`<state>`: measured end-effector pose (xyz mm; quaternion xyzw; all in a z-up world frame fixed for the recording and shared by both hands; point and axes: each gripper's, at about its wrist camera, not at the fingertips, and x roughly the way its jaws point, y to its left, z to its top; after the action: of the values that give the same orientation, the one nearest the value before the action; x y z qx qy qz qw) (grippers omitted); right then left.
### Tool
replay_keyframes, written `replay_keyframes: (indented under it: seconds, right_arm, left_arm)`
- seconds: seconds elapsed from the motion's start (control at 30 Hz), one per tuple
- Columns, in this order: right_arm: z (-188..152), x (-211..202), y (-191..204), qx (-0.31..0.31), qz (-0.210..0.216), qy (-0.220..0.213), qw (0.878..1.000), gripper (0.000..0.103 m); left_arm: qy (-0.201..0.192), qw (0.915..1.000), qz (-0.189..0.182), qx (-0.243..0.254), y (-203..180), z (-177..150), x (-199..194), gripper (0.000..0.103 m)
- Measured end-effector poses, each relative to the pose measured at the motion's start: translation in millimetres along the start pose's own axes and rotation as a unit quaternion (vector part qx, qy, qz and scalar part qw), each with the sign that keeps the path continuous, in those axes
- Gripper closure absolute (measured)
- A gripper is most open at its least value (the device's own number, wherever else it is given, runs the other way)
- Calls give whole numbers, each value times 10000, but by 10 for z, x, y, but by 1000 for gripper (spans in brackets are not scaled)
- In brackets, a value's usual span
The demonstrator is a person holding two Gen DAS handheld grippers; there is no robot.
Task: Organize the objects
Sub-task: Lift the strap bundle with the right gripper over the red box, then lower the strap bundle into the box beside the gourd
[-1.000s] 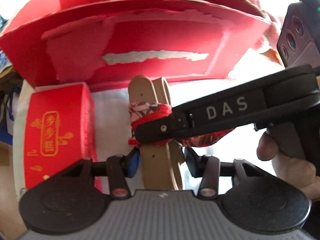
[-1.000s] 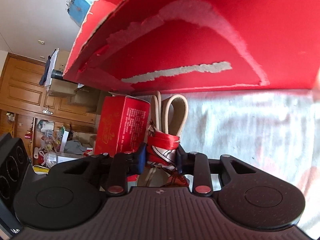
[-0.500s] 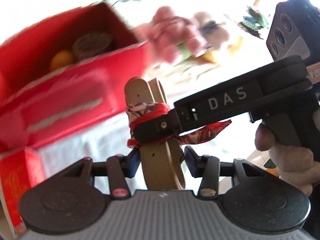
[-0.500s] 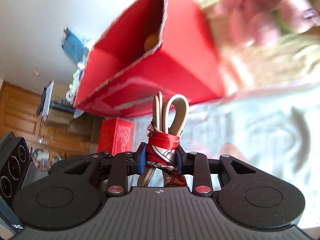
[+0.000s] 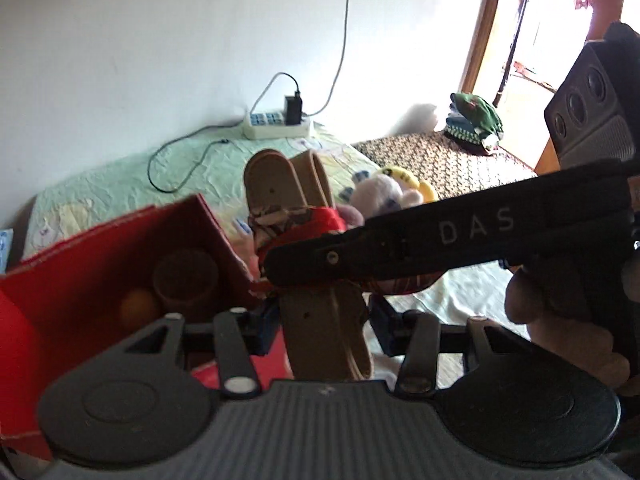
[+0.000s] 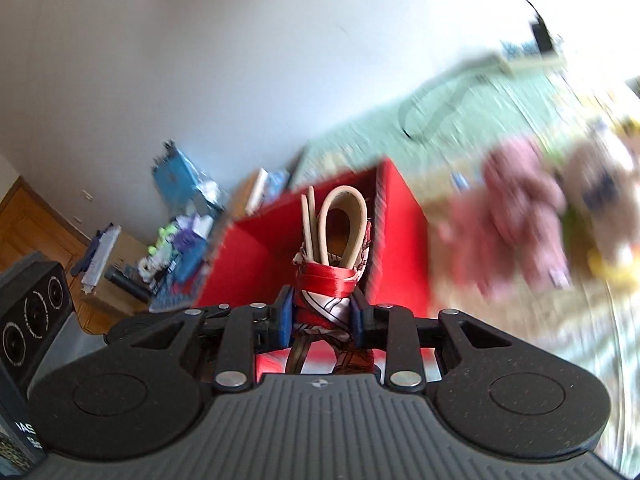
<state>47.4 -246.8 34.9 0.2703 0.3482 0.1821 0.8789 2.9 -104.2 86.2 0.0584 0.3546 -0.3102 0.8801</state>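
A folded tan belt (image 5: 288,184) tied with a red patterned scarf (image 5: 304,228) is held upright in the air. My left gripper (image 5: 320,324) is shut on the belt's lower part. My right gripper (image 6: 322,316) is shut on the scarf-wrapped middle (image 6: 326,284); its finger (image 5: 400,248) crosses the left wrist view. An open red box (image 5: 100,256) lies lower left, holding a brown cup (image 5: 186,278) and an orange ball (image 5: 138,308). In the right wrist view the box (image 6: 396,240) is behind the belt (image 6: 340,216).
Bed with a green sheet (image 5: 120,176), a power strip (image 5: 276,126) with cable by the wall, plush toys (image 5: 380,196), folded clothes (image 5: 474,120) on a patterned cover. In the right wrist view, blurred plush toys (image 6: 520,208) at right and clutter (image 6: 176,240) by a wooden floor.
Both grippers have risen with the belt bundle, still shut on it. The red box, which filled the views, now lies below and its inside shows. The small red carton has left view.
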Motion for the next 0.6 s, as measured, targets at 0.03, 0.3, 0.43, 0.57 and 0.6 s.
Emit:
replay_keyframes:
  seconds: [0.03,0.3,0.43,0.57,0.6]
  right_arm:
    - [84,50,45,-55,57,-47,10000,73]
    - [491,767,427,-514,363,24,9980,73]
    - [543,1256,455,-423,305,349,9980,73]
    - [463,1647,390,-345,158,753,9964,73]
    - [434,1731,380,-357,110,867,9955,73]
  left_arm:
    - [-72,9999,75,-1,126,69,29,54]
    - [-72,9981,494,-368,1026,187,80,54]
    - [293,9963,530,-616,1399,151,467,54]
    - [721,9927,491,-830,1671,-40,789,54]
    - [832,9915,480,-878,1726,-84,837,54]
